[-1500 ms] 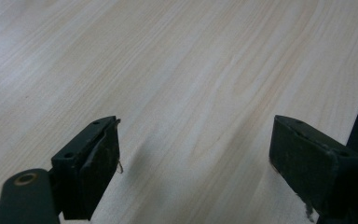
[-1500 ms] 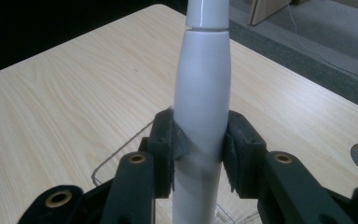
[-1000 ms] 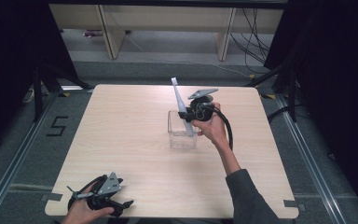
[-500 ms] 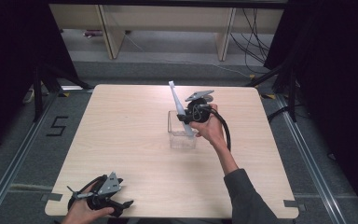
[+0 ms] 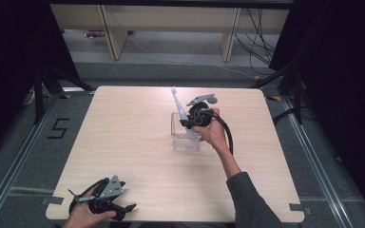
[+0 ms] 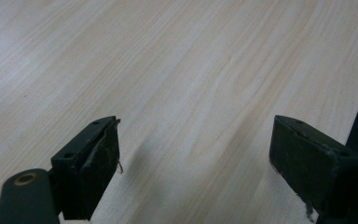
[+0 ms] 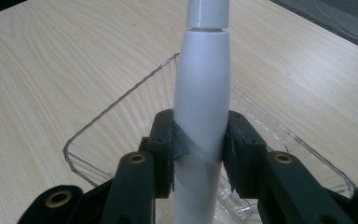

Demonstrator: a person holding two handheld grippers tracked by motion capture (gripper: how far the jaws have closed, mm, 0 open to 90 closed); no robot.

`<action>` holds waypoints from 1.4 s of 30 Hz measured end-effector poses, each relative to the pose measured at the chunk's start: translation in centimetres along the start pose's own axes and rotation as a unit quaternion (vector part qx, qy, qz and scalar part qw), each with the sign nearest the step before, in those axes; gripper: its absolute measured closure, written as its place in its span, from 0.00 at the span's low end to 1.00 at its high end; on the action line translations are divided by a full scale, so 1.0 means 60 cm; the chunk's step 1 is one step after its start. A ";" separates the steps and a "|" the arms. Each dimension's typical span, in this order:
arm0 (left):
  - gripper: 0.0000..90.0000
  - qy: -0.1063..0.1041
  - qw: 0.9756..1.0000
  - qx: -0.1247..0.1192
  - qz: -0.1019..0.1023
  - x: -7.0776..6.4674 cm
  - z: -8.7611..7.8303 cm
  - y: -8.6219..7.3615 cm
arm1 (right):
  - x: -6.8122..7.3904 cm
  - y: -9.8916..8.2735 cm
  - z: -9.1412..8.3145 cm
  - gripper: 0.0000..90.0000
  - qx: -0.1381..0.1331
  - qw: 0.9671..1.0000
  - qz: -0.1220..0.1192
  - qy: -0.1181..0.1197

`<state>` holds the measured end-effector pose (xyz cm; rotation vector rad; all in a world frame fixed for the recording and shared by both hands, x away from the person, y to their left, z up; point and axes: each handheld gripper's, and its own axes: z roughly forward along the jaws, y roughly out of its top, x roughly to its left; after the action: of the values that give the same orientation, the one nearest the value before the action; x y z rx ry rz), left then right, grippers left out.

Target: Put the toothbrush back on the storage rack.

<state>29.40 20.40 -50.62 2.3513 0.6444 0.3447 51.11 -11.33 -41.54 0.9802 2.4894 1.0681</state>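
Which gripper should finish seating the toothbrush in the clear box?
Right. The right gripper is already shut on the toothbrush, right above the box. The left gripper sits open at the table's near edge, far off.

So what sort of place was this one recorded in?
Most likely a lab set up for data collection rather than a home. A bare wooden table stands between black curtains, floor rails run along both sides, loose cables trail behind, and a taped number 5 marks the floor.

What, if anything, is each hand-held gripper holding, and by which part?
The right hand-held gripper clamps the white electric toothbrush by its handle, above the clear container. The left hand-held gripper holds nothing.
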 end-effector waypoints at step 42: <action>0.17 0.001 1.000 -0.002 -0.001 -0.001 0.000 0.000 | 0.007 0.000 0.025 0.74 0.078 0.997 -0.004 0.000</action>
<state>29.36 20.38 -50.61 2.3468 0.6460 0.3471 51.50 -10.28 -42.57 1.0119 2.6061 0.8822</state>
